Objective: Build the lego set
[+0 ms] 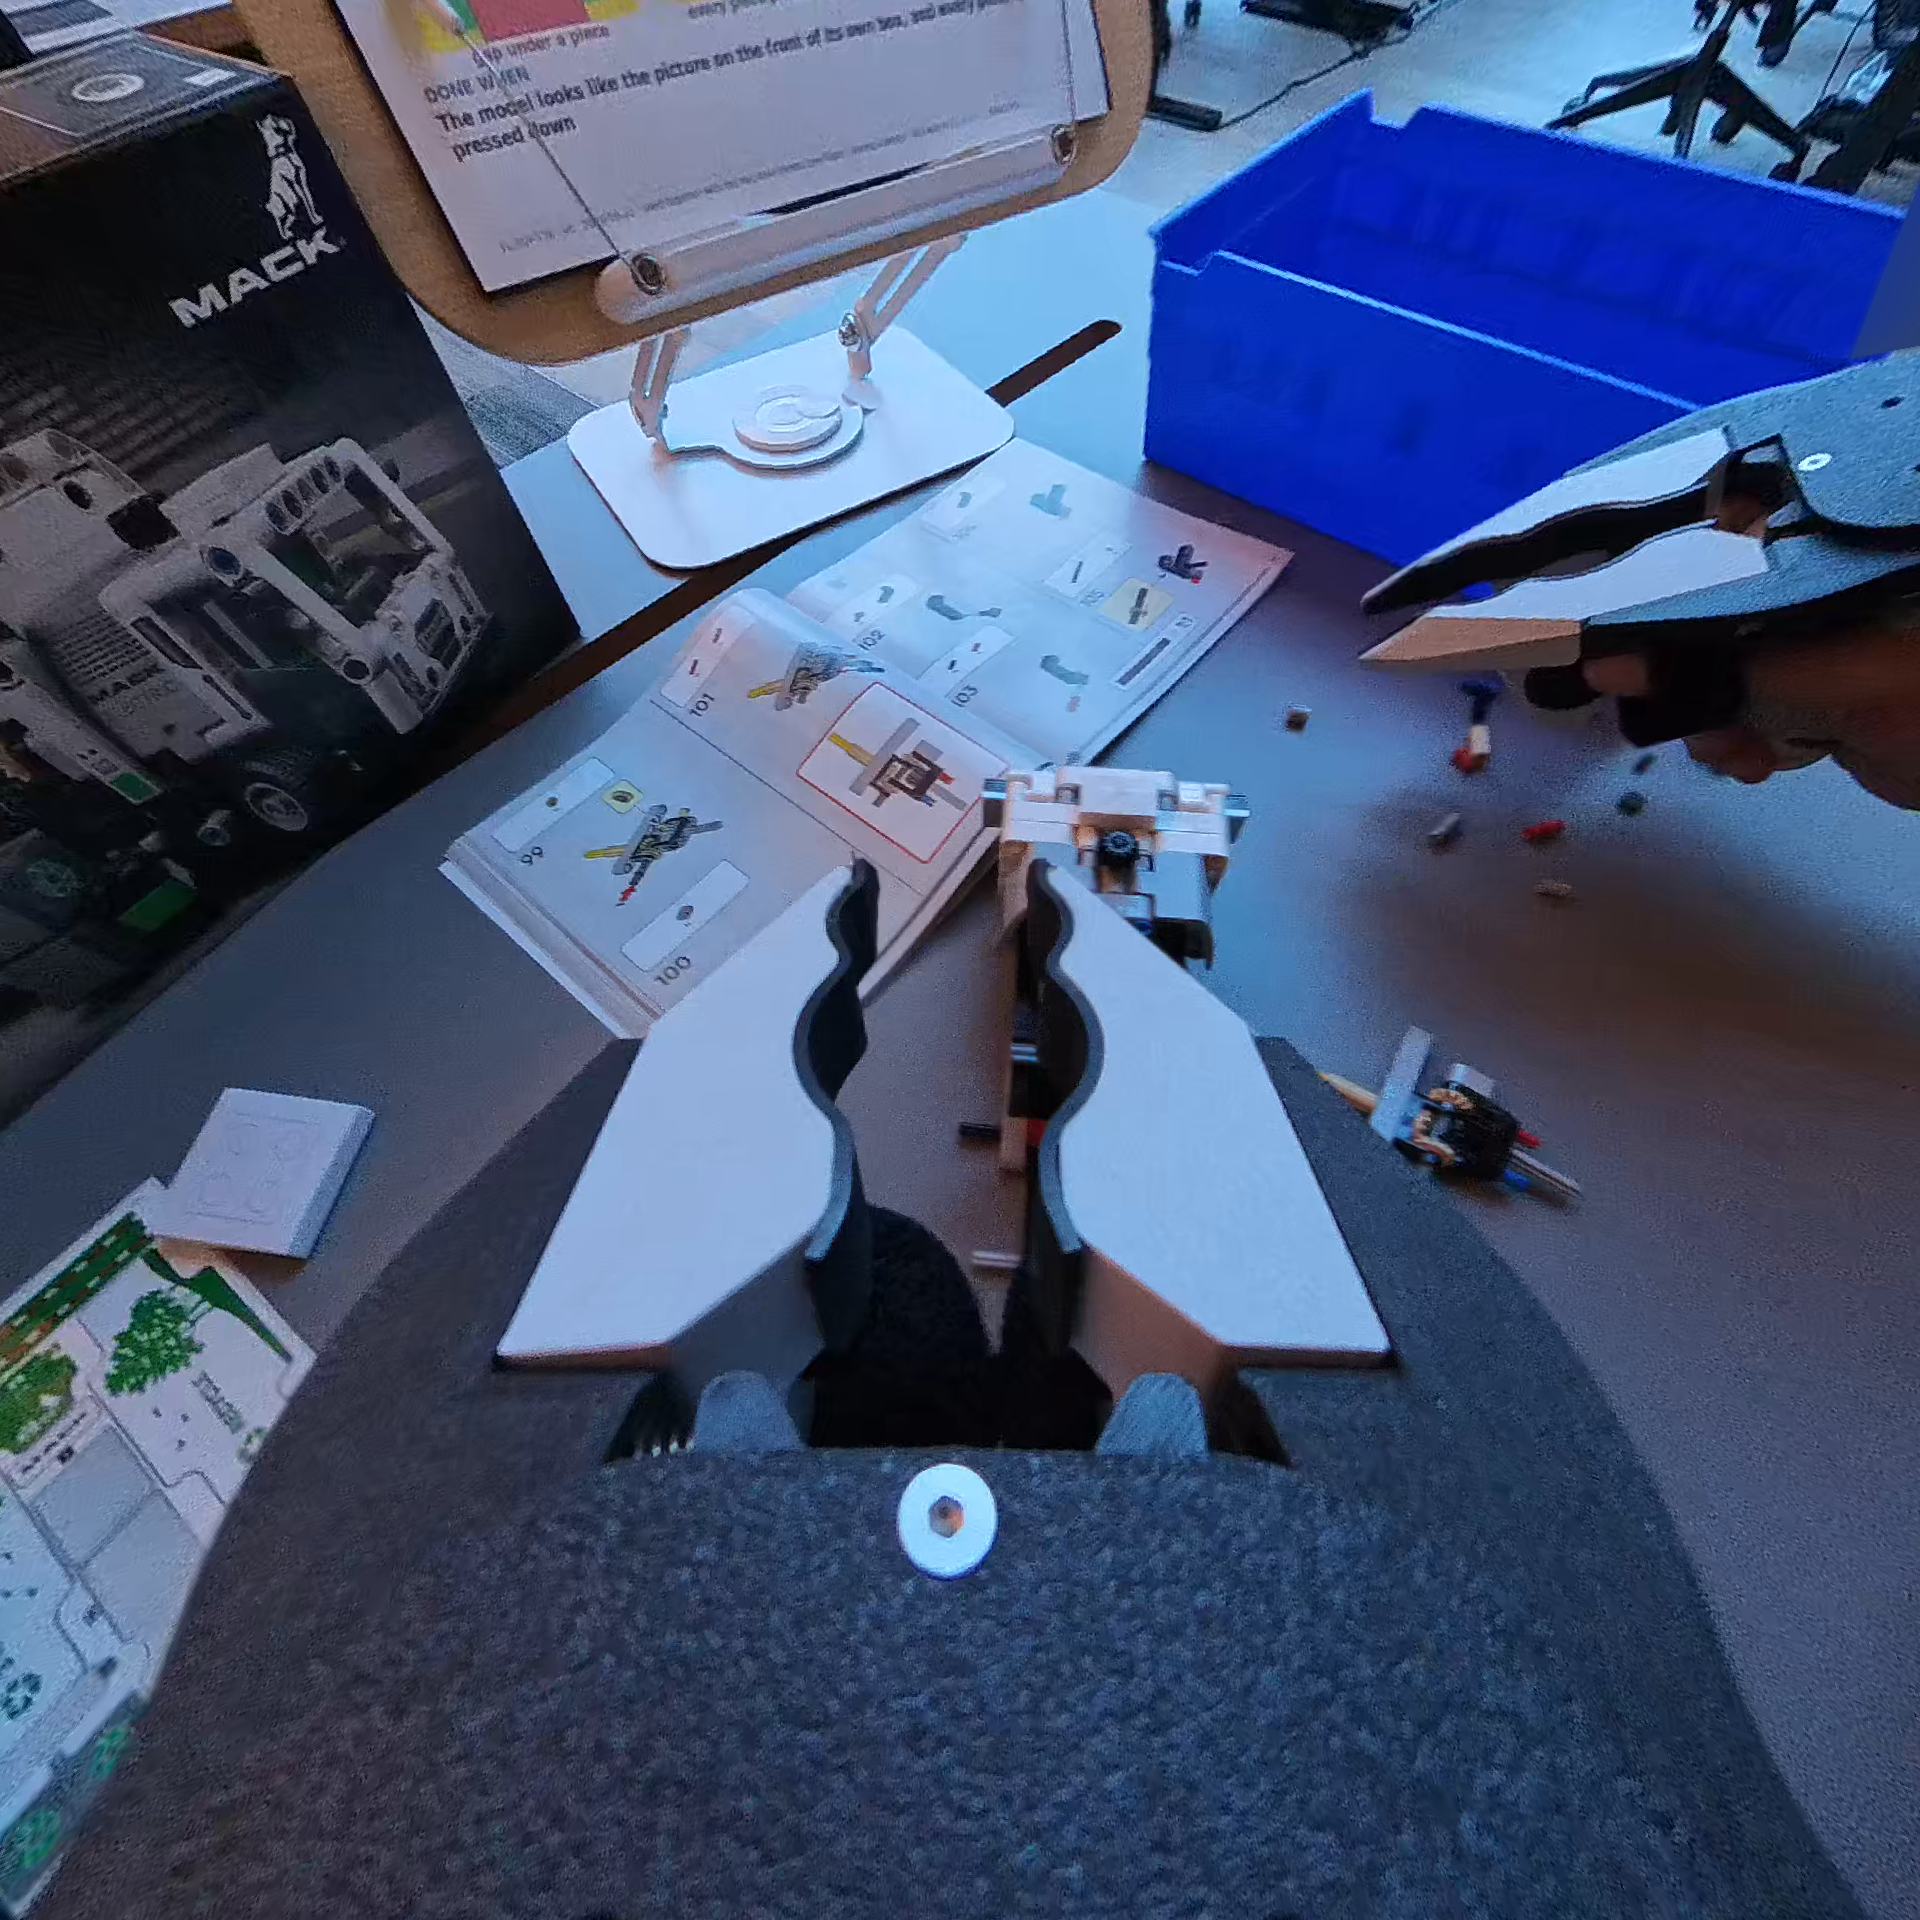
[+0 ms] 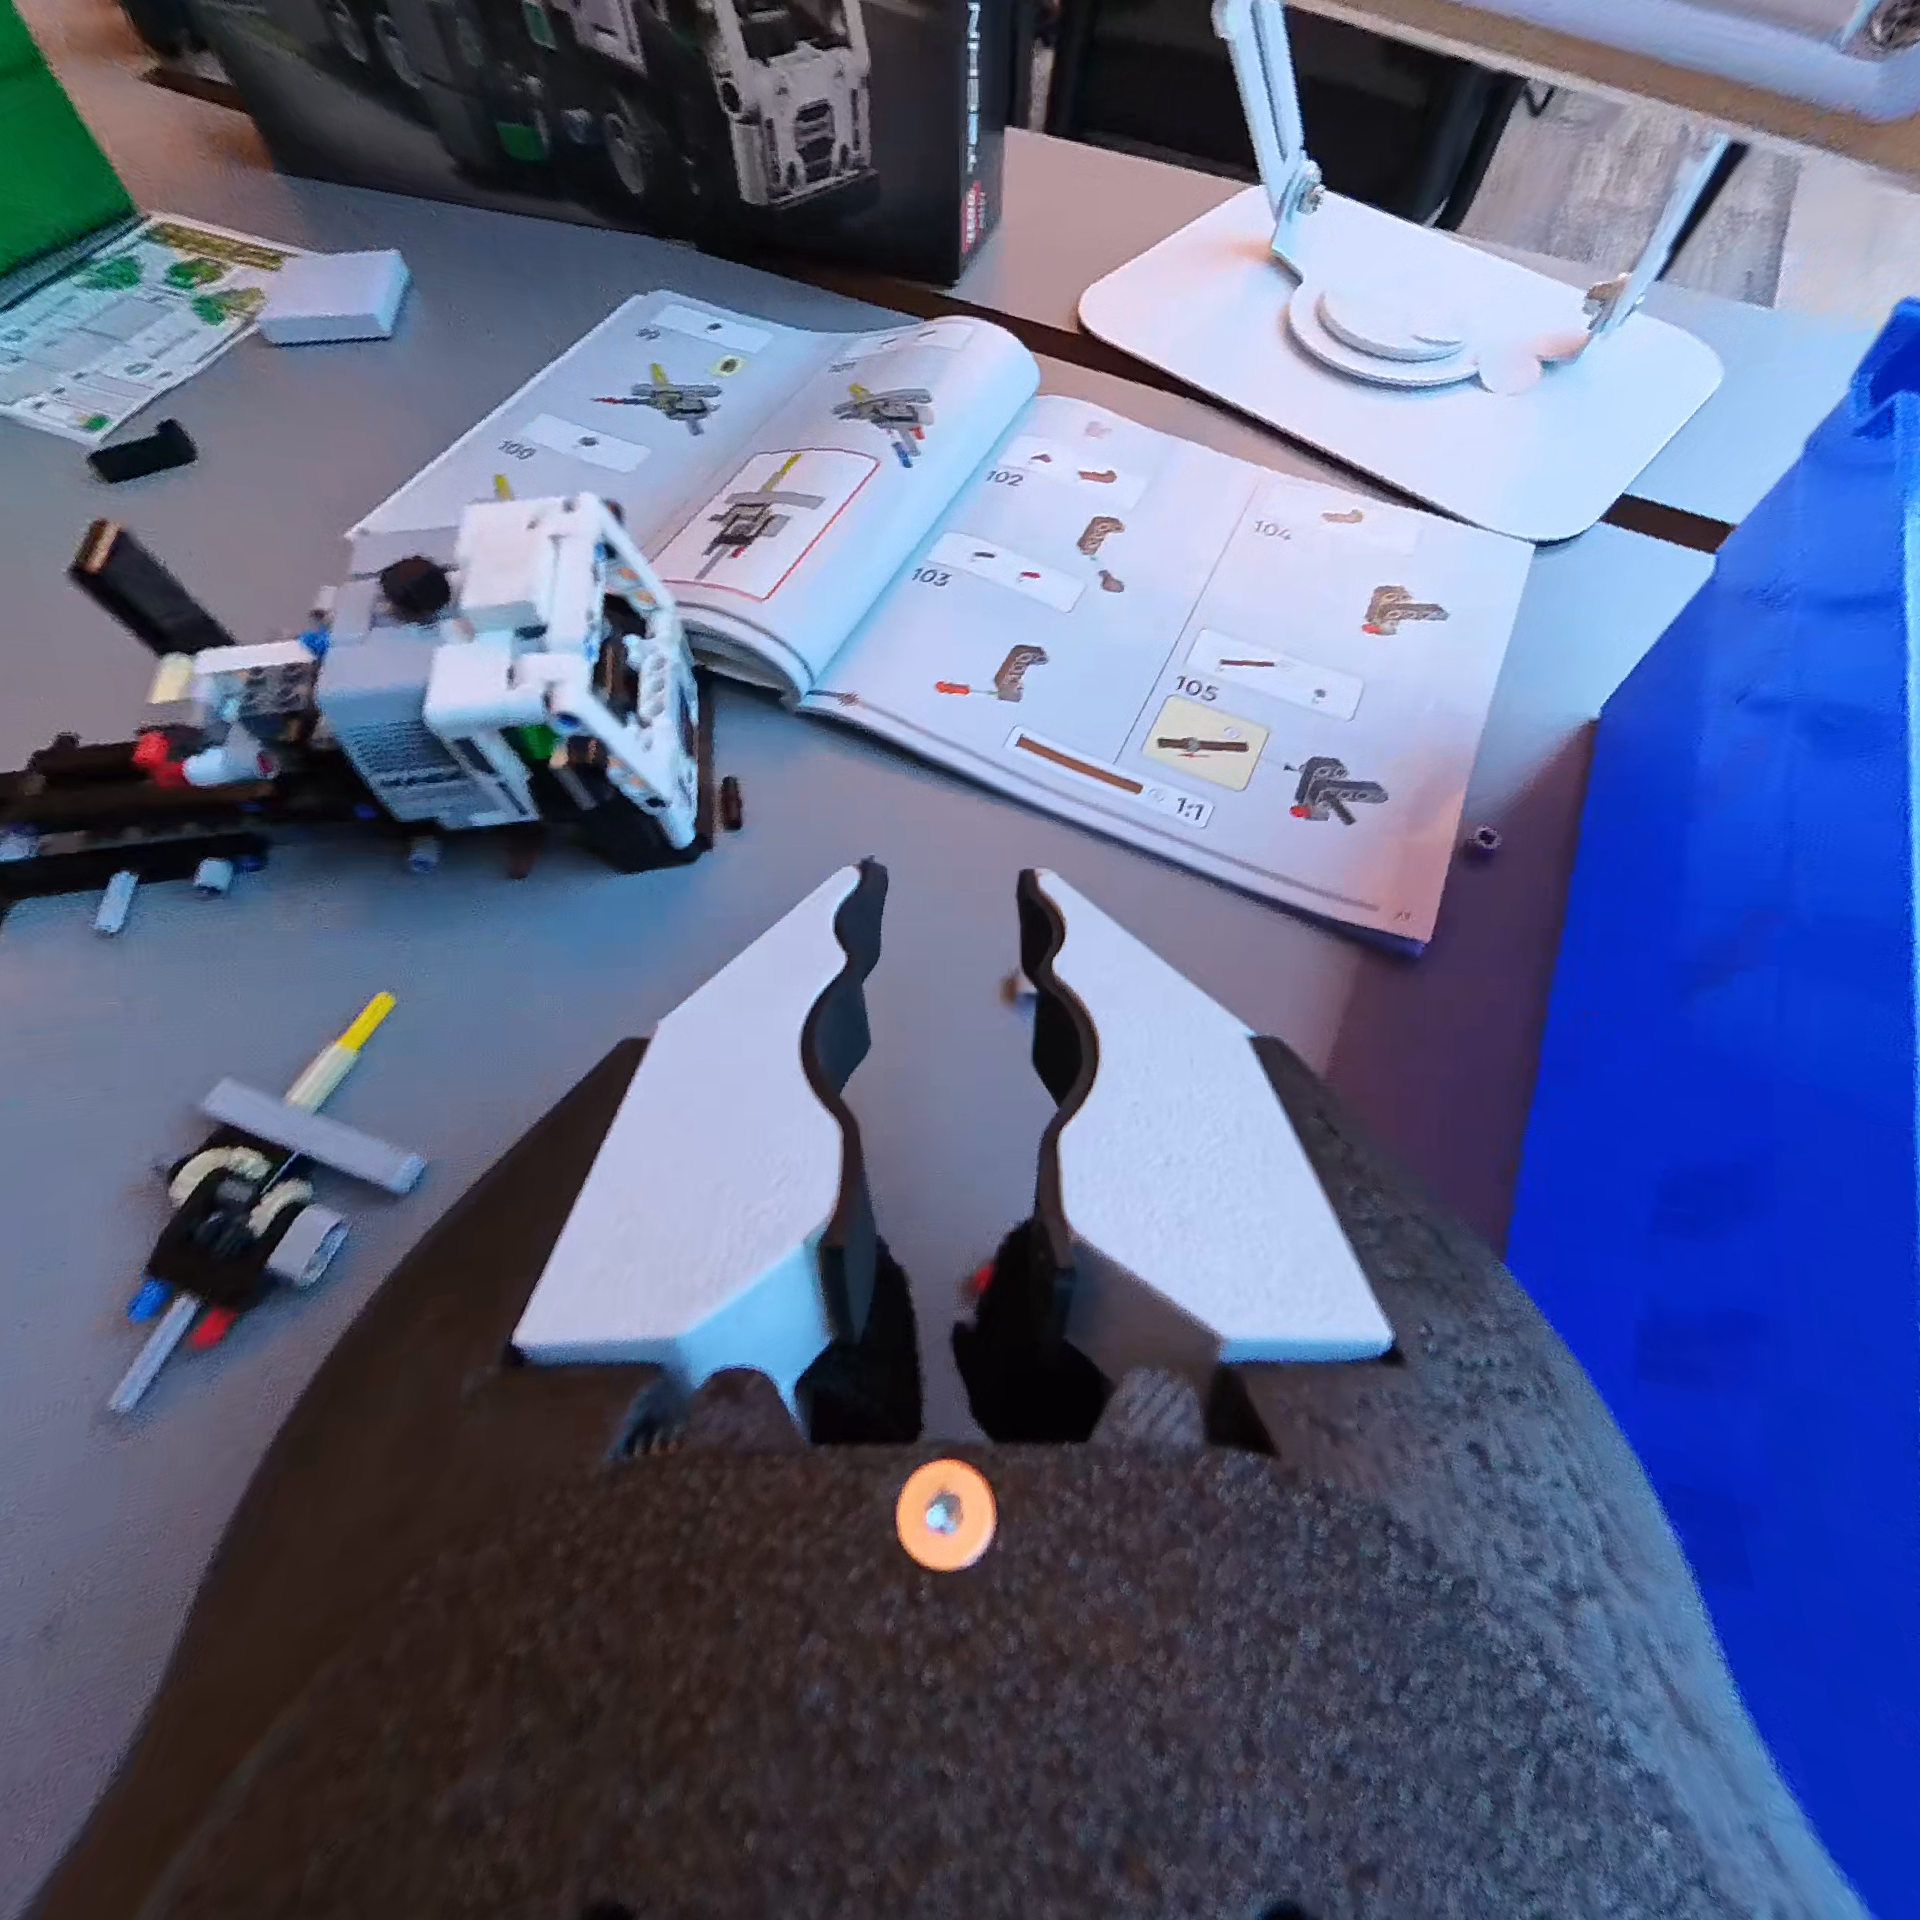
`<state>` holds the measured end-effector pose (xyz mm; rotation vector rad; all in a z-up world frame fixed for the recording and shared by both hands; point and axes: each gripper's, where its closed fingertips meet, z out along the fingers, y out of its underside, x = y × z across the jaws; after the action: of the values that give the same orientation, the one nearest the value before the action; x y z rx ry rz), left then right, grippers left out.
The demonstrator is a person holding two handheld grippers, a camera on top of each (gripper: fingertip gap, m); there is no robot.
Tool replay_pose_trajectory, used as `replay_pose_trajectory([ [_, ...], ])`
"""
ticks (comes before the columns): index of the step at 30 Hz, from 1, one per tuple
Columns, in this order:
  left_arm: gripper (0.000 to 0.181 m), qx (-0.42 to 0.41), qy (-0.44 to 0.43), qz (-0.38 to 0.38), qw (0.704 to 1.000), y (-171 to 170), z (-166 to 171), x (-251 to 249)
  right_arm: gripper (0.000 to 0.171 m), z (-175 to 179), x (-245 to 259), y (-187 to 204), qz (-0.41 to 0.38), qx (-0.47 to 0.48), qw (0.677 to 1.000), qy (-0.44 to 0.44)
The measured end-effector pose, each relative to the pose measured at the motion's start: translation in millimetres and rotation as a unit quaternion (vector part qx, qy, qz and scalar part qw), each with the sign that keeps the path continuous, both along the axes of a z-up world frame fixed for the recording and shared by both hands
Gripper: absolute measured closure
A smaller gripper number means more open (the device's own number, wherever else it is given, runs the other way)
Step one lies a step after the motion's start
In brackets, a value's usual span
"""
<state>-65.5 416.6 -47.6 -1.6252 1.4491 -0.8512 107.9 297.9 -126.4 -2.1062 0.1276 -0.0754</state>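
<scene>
Looking along your left gripper [image 1: 948, 883], you see its jaws spread over the grey tabletop [image 1: 1558, 987], empty, with the partly built white truck model [image 1: 1117, 831] just ahead. Printed writing covers the black set box [image 1: 208, 468]. Your right gripper [image 2: 948, 883] also has spread, empty jaws, near the open instruction booklet [image 2: 1039, 582].

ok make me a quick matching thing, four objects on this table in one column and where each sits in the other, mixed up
Things:
1. blue bin
2. truck box
3. open booklet
4. half-built truck

Places:
A. flat on the table between the truck and the bin
B. far right edge of the table
C. standing upright at the back left
D. resting against the booklet's left page

Pairs: 1-B, 2-C, 3-A, 4-D
</scene>
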Motion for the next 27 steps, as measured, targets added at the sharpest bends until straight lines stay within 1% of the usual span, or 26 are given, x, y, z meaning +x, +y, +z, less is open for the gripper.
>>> replay_pose_trajectory([
  [2,0.155,0.002,0.007,0.001,1.000,10,-6,6,0.138,1,3,11,-0.004,0.005,1.000,0.007],
  [4,0.155,-0.002,0.016,0.000,1.000,15,-14,12,0.135,0,6,17,-0.010,0.003,1.000,0.011],
  [8,0.155,-0.014,0.023,-0.003,1.000,15,-27,17,0.135,-10,8,20,-0.005,-0.016,1.000,0.014],
  [11,0.155,-0.007,0.034,-0.005,0.999,15,-37,15,0.137,-16,9,21,0.000,-0.017,1.000,0.009],
  [15,0.155,0.013,0.040,0.012,0.999,16,-44,3,0.139,-13,1,23,0.010,-0.001,1.000,0.028],
  [18,0.155,0.008,0.044,0.024,0.999,18,-46,-7,0.141,-9,-1,24,0.012,0.007,1.000,0.015],
  [24,0.155,0.001,0.048,0.043,0.998,25,-45,-24,0.142,-15,5,19,0.007,-0.003,1.000,0.004],
  [25,0.155,0.012,0.057,0.050,0.997,29,-45,-30,0.142,-16,6,17,0.005,-0.003,1.000,0.004],
  [27,0.155,0.054,0.079,0.088,0.991,45,-39,-52,0.142,-16,8,15,0.001,-0.003,1.000,0.004],
])
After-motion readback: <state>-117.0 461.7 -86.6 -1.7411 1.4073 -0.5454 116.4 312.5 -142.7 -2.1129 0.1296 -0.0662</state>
